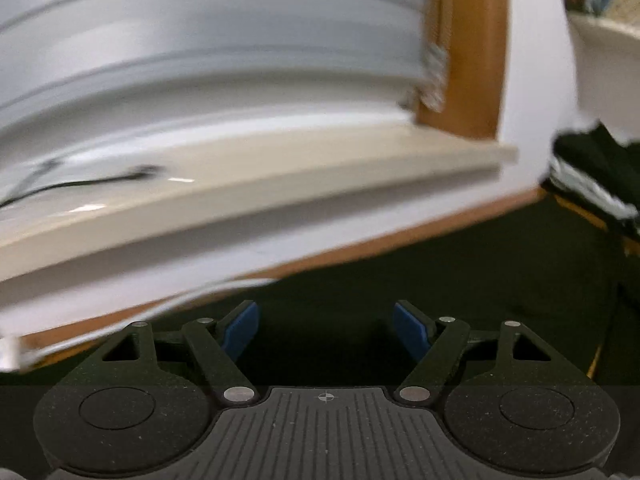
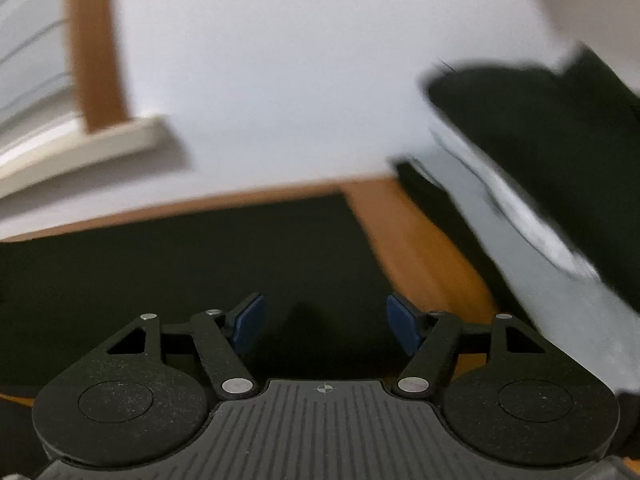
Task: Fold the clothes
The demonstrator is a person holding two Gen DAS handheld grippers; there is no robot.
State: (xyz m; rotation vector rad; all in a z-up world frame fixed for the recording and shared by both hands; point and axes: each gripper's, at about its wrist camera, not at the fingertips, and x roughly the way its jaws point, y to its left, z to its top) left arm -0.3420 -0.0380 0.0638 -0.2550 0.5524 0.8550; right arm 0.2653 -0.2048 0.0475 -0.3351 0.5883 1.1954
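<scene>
Nearest in the left wrist view, the left tool (image 1: 326, 326) stands with its blue pads (image 1: 241, 330) wide apart and nothing between them, poised over a dark green garment (image 1: 400, 292) that lies spread flat on the wooden desk (image 1: 360, 246). The right tool (image 2: 325, 324) is likewise spread wide and empty, above the same dark cloth (image 2: 180, 256), whose straight far edge and right edge leave a band of bare desk (image 2: 416, 248) showing. Whether either tool touches the fabric cannot be told.

Just beyond the right edge of the garment, a pile of dark and white clothing (image 2: 540, 168) lies on the desk, blurred; in the left view the same pile (image 1: 592, 176) sits at the far right. Farther back, a white wall (image 2: 280, 80) rises behind the desk. A cream window sill (image 1: 280, 184) juts out from it, with a thin black cable (image 1: 100, 182) lying on top, a wooden frame post (image 1: 472, 48) beside it, and pale horizontal slats (image 1: 200, 40) above. Both views are smeared by motion blur.
</scene>
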